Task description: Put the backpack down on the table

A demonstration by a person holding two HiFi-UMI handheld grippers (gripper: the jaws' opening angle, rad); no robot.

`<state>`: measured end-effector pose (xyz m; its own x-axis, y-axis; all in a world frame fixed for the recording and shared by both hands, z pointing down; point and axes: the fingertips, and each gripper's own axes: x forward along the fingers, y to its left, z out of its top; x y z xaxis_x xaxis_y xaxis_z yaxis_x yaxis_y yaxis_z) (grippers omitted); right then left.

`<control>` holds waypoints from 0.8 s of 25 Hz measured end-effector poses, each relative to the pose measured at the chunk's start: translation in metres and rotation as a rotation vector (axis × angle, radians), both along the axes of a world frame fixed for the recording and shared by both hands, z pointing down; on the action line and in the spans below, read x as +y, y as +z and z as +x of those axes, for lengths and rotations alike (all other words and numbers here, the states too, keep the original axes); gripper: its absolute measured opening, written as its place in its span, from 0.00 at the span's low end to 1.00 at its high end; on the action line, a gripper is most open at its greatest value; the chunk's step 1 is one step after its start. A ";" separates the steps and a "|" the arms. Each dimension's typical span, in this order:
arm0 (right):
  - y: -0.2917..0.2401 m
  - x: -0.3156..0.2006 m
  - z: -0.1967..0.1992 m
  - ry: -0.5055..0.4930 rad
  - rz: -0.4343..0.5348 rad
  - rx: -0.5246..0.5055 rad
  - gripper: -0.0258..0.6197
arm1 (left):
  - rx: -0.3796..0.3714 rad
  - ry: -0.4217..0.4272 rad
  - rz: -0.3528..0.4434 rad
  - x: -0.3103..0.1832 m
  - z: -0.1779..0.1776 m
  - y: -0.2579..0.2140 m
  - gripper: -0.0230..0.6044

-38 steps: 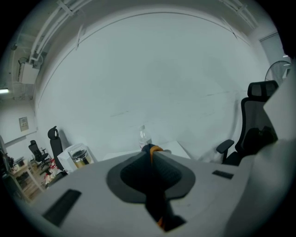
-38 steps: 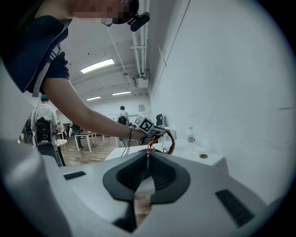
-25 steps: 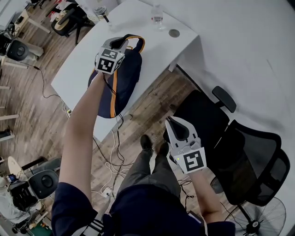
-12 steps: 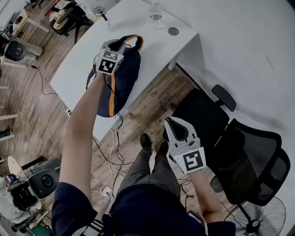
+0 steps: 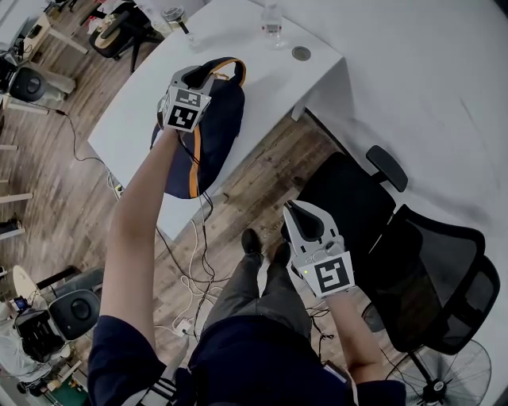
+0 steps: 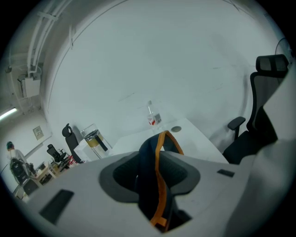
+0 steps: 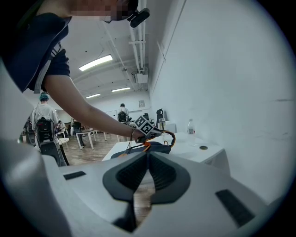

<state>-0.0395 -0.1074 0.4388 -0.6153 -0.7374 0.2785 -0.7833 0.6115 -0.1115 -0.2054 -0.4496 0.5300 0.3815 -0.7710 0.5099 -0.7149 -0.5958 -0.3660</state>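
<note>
my l tool (image 5: 205, 74) is over the top of the backpack (image 5: 208, 135), which lies on the white bench (image 5: 139, 119), lower end at the near edge. jaws opening, navy/orange handle strap (image 6: 156, 185) btwn them, looks loose. my r tool (image 5: 305, 219) is pinched closed, nothing in it, near the office chair (image 5: 357, 206).

I'm looking down on a white table (image 5: 262, 91) that is carrying a dark blue backpack (image 5: 208, 131) with orange trim, lying flat near the front edge. Beyond it a clear water bottle (image 5: 271, 19) is standing, a small round disc (image 5: 301, 54) is sitting near it, and a lidded pitcher (image 5: 173, 17) is standing at the far end.
</note>
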 end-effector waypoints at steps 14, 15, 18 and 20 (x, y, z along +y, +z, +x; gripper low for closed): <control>0.003 0.002 -0.005 -0.020 -0.007 0.009 0.07 | -0.027 0.021 -0.016 0.016 -0.013 -0.001 0.34; 0.002 0.002 -0.005 -0.022 -0.004 0.010 0.07 | -0.025 0.020 -0.019 0.017 -0.013 -0.001 0.34; 0.003 0.002 -0.006 -0.027 -0.004 0.013 0.07 | -0.020 0.014 -0.031 0.018 -0.014 0.000 0.36; 0.003 0.003 -0.005 -0.027 -0.006 0.012 0.07 | -0.010 0.008 -0.027 0.017 -0.014 -0.001 0.37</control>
<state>-0.0448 -0.1047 0.4420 -0.6319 -0.7187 0.2902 -0.7676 0.6322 -0.1057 -0.2198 -0.4323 0.5293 0.3823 -0.7537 0.5346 -0.7063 -0.6114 -0.3569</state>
